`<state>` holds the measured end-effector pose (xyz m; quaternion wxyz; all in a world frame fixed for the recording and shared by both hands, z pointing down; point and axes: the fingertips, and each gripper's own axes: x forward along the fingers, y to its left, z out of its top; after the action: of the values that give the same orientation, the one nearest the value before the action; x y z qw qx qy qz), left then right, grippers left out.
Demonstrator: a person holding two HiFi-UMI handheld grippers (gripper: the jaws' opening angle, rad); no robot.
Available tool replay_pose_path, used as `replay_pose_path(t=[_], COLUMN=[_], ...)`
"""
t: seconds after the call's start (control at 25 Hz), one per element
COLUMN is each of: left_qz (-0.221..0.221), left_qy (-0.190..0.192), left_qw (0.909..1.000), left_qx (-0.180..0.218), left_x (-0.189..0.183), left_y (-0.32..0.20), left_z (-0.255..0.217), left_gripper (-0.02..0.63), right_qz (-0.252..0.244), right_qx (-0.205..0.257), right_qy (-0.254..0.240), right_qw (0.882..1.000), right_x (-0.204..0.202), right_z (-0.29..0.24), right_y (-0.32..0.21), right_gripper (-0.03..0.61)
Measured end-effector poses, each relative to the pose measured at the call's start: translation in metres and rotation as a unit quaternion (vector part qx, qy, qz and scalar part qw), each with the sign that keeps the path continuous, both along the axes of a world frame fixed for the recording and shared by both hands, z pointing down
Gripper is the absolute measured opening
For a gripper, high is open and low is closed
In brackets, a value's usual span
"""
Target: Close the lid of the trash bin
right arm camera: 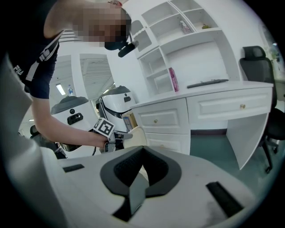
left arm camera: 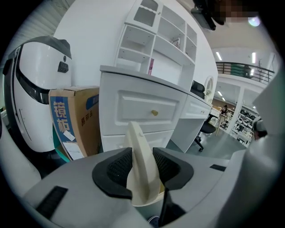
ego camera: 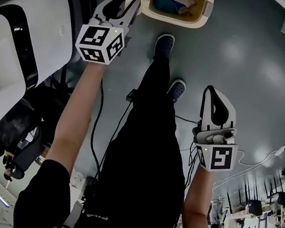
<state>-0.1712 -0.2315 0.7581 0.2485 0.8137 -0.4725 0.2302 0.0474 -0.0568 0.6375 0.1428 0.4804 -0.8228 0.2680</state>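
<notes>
On the floor at 12 o'clock in the head view: trash bin (ego camera: 172,21), cream plastic, mouth open, blue and white rubbish inside. Its lid (left arm camera: 141,164) stands up on edge along the bin's 9 o'clock side. The person's shoes (ego camera: 165,42) are just short of the bin.

Left claw (ego camera: 128,0), at 11 o'clock in the head view, reaches to the bin's left rim. Left gripper view: the lid's thin cream edge runs up between the two black pads, and both pads lie against it. So the claw is pinching the lid, not spread around it. A white drawer unit (left arm camera: 142,107) is behind at 12 o'clock and a cardboard box (left arm camera: 73,120) at 9 o'clock.

Right claw (ego camera: 214,92), at 3 o'clock in the head view, is well apart from the bin and over bare floor. Right gripper view: pads pressed together, nothing between them. The lid and the left claw show beyond, at 10 o'clock.

Handling, as a judgement:
- The lid looks like a thin moulded shell, so light and stiff. It should swing as one piece without flexing.
- The surface is smooth and probably slick. A grip on the bare edge could slide once the lid tips past upright.
- The best hold is the free edge, far from the hinge side, which appears to be where the left claw sits.
- Guide it over the mouth and lower it instead of letting it drop.
- I cannot tell where the hinge runs from these views.

Task state: lid up, closing not yet done.
</notes>
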Motion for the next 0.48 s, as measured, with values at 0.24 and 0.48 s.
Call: replay_pose_path(t=[0.24, 0.48], left_qz=[0.002, 0.027], left_qy=[-0.007, -0.020], left_qw=[0.9999, 0.9993], left_qx=[0.012, 0.017], left_x=[0.039, 0.082], left_y=[0.002, 0.008], left_z=[0.008, 0.022], left_gripper=[0.168, 0.202], right_qz=[0.024, 0.035], right_qx=[-0.016, -0.024], right_qy=[-0.013, -0.016], right_qw=[0.999, 0.999], right_x=[0.011, 0.014], right_z=[0.009, 0.015], right_y=[0.004, 0.009], right_gripper=[0.006, 0.006])
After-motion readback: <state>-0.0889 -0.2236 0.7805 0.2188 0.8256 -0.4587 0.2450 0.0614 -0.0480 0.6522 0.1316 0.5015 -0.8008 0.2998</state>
